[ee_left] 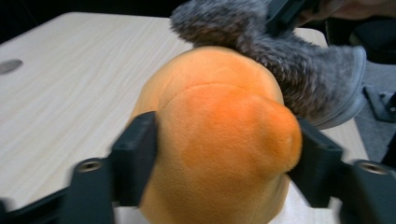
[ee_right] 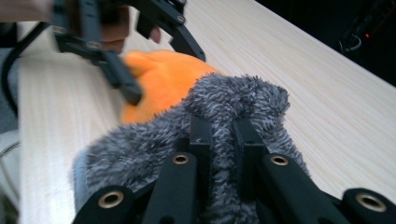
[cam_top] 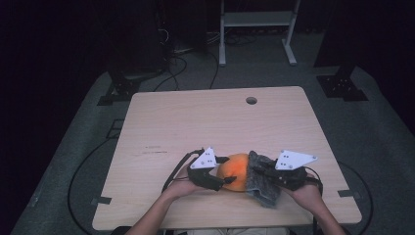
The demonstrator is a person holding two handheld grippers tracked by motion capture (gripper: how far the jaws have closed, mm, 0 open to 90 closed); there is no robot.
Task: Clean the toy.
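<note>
An orange plush toy (cam_top: 234, 171) lies near the table's front edge, between both hands. My left gripper (cam_top: 226, 177) holds it from the left; in the left gripper view its two black jaws press into the plush's (ee_left: 224, 135) sides. A grey fuzzy cover (cam_top: 262, 185) drapes over the plush's right side. My right gripper (cam_top: 259, 171) is shut on that grey fur (ee_right: 233, 102), with its jaws close together and fur pinched between them. The right gripper view also shows the left gripper (ee_right: 166, 74) around the orange plush (ee_right: 159, 79). How far the cover wraps behind the plush is hidden.
The light wooden table (cam_top: 195, 122) has a round cable hole (cam_top: 251, 100) at the back. Behind it stand a white metal frame (cam_top: 257, 19) and dark stand bases (cam_top: 342, 85), with cables on the grey floor. The person's forearms enter at the bottom edge.
</note>
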